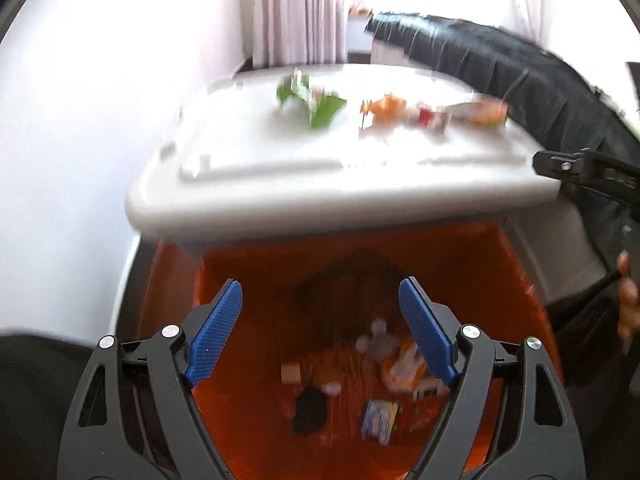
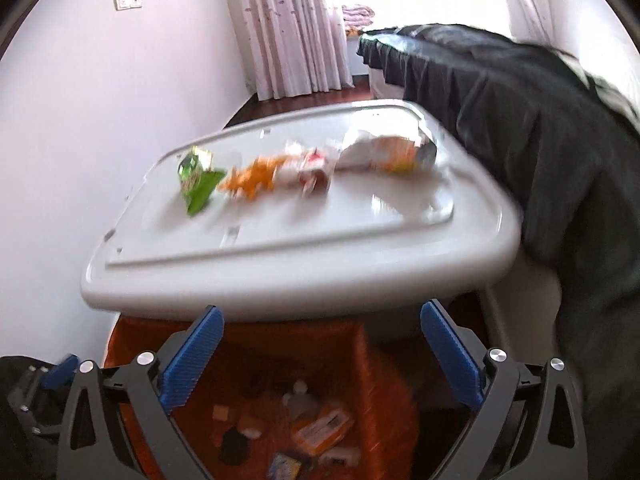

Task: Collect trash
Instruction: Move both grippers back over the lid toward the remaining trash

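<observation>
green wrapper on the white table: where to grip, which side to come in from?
Likely best on the raised, crumpled end of the green wrapper, coming down from above at the table's near edge. It lies at the left end of the litter row, so that side is free; the orange wrapper crowds its right. The frames are blurred, so the folds are unclear. Both tongs are open and empty.

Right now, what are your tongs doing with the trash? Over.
Left tongs open, empty, over orange bin. Right tongs open, empty. Wrappers wait on white table. Nothing blocking.
</observation>
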A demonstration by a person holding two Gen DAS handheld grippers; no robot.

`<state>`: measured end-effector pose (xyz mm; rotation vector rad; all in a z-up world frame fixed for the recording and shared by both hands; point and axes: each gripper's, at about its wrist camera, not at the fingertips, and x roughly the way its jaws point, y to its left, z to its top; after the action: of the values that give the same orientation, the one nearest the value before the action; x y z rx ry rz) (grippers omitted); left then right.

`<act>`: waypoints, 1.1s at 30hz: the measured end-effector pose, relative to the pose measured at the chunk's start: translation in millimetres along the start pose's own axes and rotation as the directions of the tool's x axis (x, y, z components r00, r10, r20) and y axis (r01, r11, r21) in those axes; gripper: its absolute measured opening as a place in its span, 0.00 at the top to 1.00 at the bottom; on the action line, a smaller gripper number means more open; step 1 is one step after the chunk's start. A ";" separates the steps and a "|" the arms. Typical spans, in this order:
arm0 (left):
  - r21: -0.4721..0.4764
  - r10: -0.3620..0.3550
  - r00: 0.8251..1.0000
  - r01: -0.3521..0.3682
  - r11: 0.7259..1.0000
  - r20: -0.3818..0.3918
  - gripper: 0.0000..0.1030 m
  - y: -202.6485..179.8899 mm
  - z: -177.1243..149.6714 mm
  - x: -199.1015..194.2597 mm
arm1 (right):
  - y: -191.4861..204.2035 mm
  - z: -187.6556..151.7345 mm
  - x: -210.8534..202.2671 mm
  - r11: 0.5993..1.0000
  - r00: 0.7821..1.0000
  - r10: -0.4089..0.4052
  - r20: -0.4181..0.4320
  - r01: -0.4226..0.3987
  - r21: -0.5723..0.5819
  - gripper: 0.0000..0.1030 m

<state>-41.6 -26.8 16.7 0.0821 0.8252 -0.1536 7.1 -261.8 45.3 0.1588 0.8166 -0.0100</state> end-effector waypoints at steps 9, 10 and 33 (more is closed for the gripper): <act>0.023 0.027 0.986 -0.031 0.999 0.163 0.11 11.1 77.2 -8.1 | -87.5 103.9 39.9 1.000 0.999 -0.017 -0.034 0.017 -0.005 0.05; 0.019 0.021 0.986 -0.024 1.000 0.163 0.11 12.7 81.3 -4.6 | -94.7 108.6 45.1 1.000 0.999 -0.014 -0.035 0.014 0.004 0.05; -0.010 -0.053 0.996 0.054 0.999 0.065 0.11 16.8 71.4 45.9 | -38.7 159.1 210.0 0.824 0.956 -0.061 -0.288 -0.114 -0.555 0.25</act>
<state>43.7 -24.5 31.4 0.0440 0.7640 -0.2006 263.6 -312.1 -5.4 -0.4077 1.0839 0.2914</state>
